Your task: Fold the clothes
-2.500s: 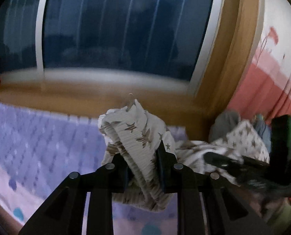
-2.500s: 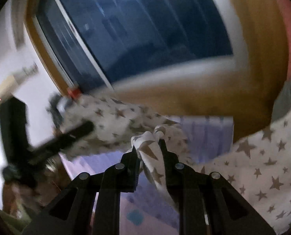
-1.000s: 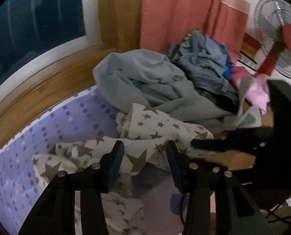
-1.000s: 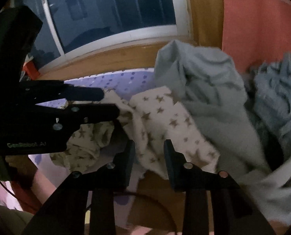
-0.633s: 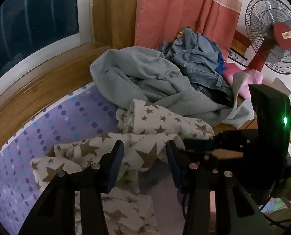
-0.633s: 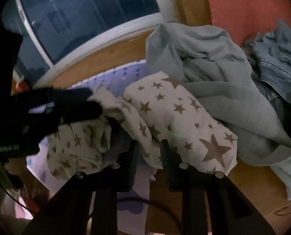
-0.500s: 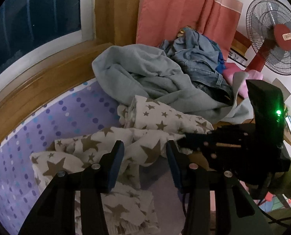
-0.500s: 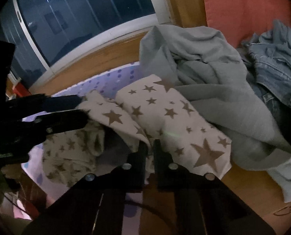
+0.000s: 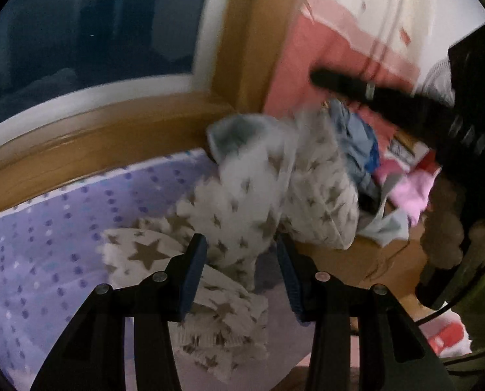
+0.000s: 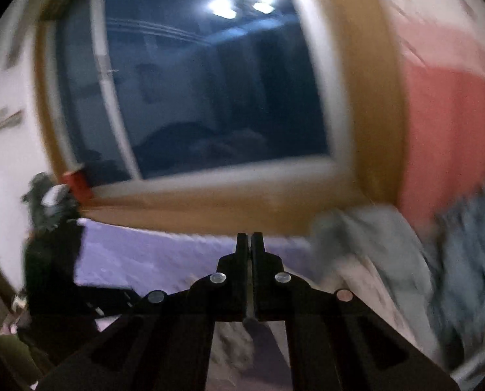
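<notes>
Two grippers work over a purple dotted sheet (image 9: 47,228) beside a dark window (image 9: 79,32) framed in wood. From the left wrist camera, the left gripper (image 9: 241,268) stands wide, its blue-padded fingers (image 9: 193,273) apart and holding nothing, with a white cloth printed with brown stars (image 9: 242,202) rising between and beyond them. One part of that cloth lies crumpled on the sheet under the gripper; another part is lifted and blurred, reaching up toward a heap of clothes (image 9: 356,150) (grey, blue denim and pink pieces) piled against a pink curtain (image 9: 324,65). At the right of this view the right gripper (image 9: 320,78) crosses in front of the curtain as a dark bar, gripped by a hand (image 9: 451,228) with a green sleeve below it; whether its tips pinch the cloth cannot be told from here.

From the right wrist camera, the right gripper (image 10: 249,244) has its fingers pressed nearly together, only a thin slit between them. A scrap of pale fabric hangs blurred below the fingers, but whether anything is caught between the tips cannot be told. Beyond lie the purple sheet (image 10: 161,251), the wooden sill and the window (image 10: 210,81), which mirrors ceiling lights. A grey garment (image 10: 373,244) and blue denim (image 10: 470,244) blur at right, the curtain (image 10: 454,114) behind them. The left gripper's dark body (image 10: 53,267) shows at far left.
</notes>
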`<state>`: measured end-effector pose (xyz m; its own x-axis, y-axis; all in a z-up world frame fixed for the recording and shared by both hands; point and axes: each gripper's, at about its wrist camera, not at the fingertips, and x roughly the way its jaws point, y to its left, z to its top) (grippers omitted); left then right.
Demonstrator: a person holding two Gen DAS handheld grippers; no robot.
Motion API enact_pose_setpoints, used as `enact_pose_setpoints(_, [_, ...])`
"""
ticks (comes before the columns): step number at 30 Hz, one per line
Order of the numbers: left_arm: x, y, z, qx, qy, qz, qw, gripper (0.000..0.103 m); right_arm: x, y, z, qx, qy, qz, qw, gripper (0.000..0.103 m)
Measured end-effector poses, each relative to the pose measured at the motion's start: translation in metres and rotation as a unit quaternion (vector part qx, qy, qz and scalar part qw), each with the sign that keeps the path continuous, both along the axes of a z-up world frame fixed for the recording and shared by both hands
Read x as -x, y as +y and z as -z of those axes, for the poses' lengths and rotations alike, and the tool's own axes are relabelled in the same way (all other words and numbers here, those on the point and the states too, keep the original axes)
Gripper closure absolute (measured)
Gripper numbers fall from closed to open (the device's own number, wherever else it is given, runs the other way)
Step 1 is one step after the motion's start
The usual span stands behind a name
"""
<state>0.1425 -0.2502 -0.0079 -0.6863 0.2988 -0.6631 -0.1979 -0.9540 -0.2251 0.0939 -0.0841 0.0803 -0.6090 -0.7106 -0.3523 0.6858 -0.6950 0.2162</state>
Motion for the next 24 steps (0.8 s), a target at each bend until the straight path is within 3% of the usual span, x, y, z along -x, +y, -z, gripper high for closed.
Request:
enact_pose_setpoints(2, [-0.015,-0.016,-0.008,-0.005,0.016,-0.021,0.9996,0.058,-0.011,-0.025,-0.021,0.008,0.028,-0.043,0.999,0.103])
enact_pose_setpoints(8, [-0.048,-0.066,-0.013,0.015,0.026,-0.077,0.9966,0.058,-0.035,-0.107,-0.025,-0.027,0.020,-0.127,0.991,0.102])
enact_pose_setpoints(10, [-0.051,-0.077,-0.010,0.026,0.019,-0.079,0.9963,0.058,-0.032,-0.118,-0.010,-0.032,-0.029,-0.126,0.991,0.101])
enact_pose_setpoints(13, [-0.051,-0.083,-0.009,0.035,0.011,-0.059,0.9976,0.058,-0.026,-0.100,0.023,-0.024,-0.116,-0.077,0.990,0.098])
enact_pose_setpoints(17, [-0.032,-0.065,-0.011,0.057,0.013,0.013,0.9982,0.058,-0.031,-0.039,0.070,-0.005,-0.206,0.025,0.978,0.087])
enact_pose_setpoints(21, [0.004,-0.011,-0.018,0.085,0.029,0.123,0.9882,0.058,-0.043,0.029,0.098,0.019,-0.248,0.137,0.959,0.083])
enact_pose_setpoints(24, [0.027,0.029,-0.020,0.103,0.036,0.173,0.9789,0.058,-0.040,0.071,0.109,0.067,-0.279,0.184,0.940,0.083])
